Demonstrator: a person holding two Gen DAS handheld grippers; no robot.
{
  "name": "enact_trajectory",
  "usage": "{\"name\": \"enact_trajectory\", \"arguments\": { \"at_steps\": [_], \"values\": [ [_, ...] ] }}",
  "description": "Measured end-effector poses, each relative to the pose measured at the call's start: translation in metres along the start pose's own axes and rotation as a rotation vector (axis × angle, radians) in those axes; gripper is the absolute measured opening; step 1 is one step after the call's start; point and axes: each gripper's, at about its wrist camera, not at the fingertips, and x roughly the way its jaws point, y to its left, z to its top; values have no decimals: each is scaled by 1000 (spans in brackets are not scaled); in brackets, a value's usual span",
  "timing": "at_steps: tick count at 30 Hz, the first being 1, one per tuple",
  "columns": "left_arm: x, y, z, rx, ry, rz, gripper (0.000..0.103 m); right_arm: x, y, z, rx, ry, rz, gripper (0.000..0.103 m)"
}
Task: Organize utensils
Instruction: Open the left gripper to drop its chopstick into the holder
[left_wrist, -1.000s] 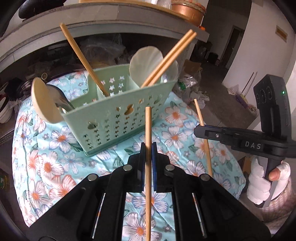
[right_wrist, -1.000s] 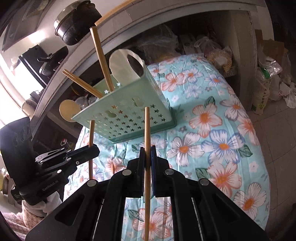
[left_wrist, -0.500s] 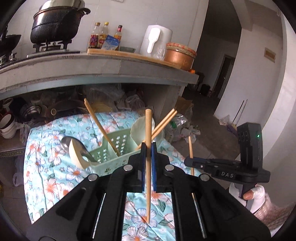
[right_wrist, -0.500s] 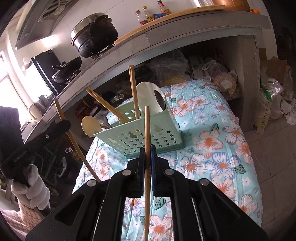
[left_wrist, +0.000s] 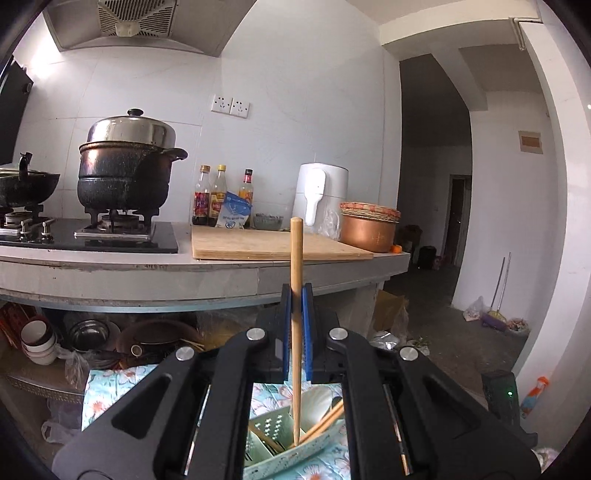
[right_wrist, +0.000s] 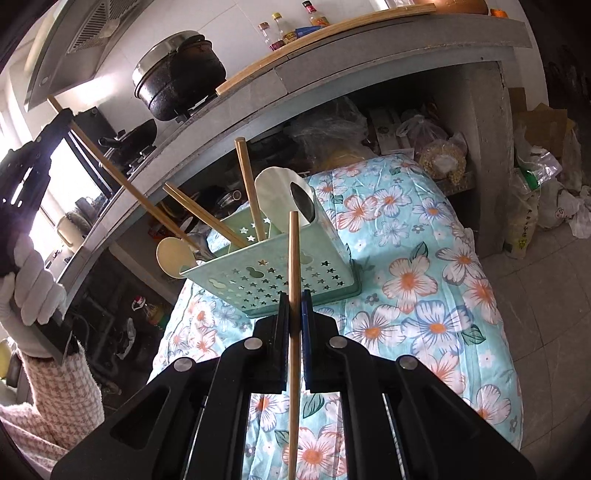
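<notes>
Inside green caddy: chopsticks, two spoons.

A blackened pot with a steel lid sits on the gas hob; beside it stand three sauce bottles, a wooden chopping board, a white air fryer and a copper-coloured pot; bowls are stacked under the counter; a floral cloth covers the low surface; a range hood hangs overhead.

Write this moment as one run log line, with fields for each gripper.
left gripper: shut on chopstick, tip in caddy | right gripper: shut on second chopstick
</notes>
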Motion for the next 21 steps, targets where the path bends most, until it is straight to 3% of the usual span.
{"name": "enact_trajectory", "arguments": {
  "at_steps": [4,12,21],
  "values": [
    [29,2,-5,5,-4,43,5,4,-4,1,13,10,2,6],
    [72,4,-49,52,-14,154,5,12,-20,1,52,25,4,6],
    [74,11,-74,38,-30,148,7,16,-27,1,65,31,-4,6]
  ]
}}
